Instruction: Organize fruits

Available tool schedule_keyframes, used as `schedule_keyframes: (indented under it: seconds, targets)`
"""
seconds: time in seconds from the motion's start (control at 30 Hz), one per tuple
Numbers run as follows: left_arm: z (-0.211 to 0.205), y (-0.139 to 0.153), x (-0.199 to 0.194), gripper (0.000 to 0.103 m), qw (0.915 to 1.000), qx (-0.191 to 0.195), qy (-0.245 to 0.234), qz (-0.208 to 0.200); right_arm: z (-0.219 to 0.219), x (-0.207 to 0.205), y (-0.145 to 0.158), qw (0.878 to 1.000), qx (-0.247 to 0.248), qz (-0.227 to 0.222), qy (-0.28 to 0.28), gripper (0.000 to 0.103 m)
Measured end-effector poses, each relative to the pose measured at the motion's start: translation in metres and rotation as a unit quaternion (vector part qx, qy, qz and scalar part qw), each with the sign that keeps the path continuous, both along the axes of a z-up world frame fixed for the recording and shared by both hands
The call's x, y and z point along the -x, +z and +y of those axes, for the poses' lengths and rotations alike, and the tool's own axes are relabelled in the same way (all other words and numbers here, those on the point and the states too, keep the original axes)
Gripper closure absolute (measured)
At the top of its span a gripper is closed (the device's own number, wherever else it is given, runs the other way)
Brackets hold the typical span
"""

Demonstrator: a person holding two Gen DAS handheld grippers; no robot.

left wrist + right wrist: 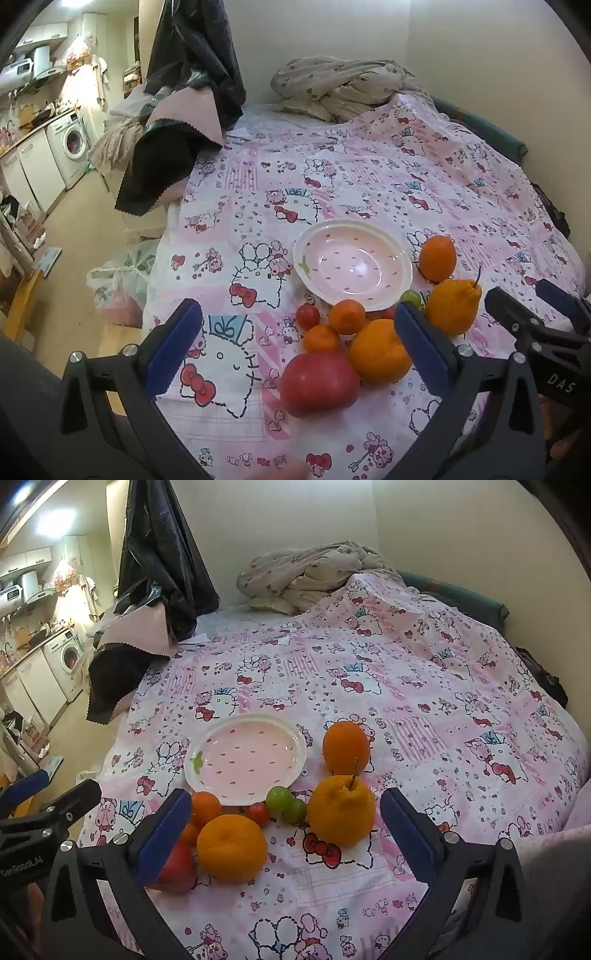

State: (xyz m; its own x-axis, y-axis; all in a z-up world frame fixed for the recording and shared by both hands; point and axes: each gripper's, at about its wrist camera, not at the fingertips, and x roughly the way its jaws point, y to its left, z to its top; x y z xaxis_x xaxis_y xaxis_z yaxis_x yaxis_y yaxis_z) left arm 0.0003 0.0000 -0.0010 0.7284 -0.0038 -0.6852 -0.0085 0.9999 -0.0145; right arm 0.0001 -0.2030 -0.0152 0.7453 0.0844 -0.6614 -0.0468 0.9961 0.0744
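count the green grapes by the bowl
2. Both sit together just off the bowl's near rim: the larger grape is closer to the bowl, and the smaller grape touches it on the pear's side. More could be hidden behind other fruit.

Warm ceiling light upper left, fisheye-bent edges, dark corners

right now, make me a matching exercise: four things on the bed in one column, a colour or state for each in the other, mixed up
Things:
1. bowl
2. apple
3. grapes
4. stemmed orange pear

Descriptions:
a. green, a touching pair
b. red, nearest the left tongs
c. pink and white, nothing in it
d. upright, between the open right tongs

Pairs: 1-c, 2-b, 3-a, 4-d
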Motion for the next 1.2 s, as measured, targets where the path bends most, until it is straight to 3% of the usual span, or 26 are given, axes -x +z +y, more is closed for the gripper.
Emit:
schedule_keyframes:
  seconds: [0.1, 0.13, 1.2]
  targets:
    - [-0.0046, -0.0008, -0.0011, 0.001, 0.9999, 0.006, 0.002, 0.013, -0.0008, 0.0001, 0.0002, 1.0, 0.0, -0.005, 0.0, 0.0]
    - [0.0036, -0.0009, -0.0022, 0.001, 0.9995, 0.028, 0.001, 0.016, -0.001, 0.0, 0.0002, 1.0, -0.001, -0.004, -0.001, 0.0]
    - [0.0022, 0.0012, -0.0016, 0.001, 0.9999, 0.016, 0.003, 0.006, 0.0004, -0.0008, 0.0008, 1.0, -0.005, -0.002, -0.001, 0.0]
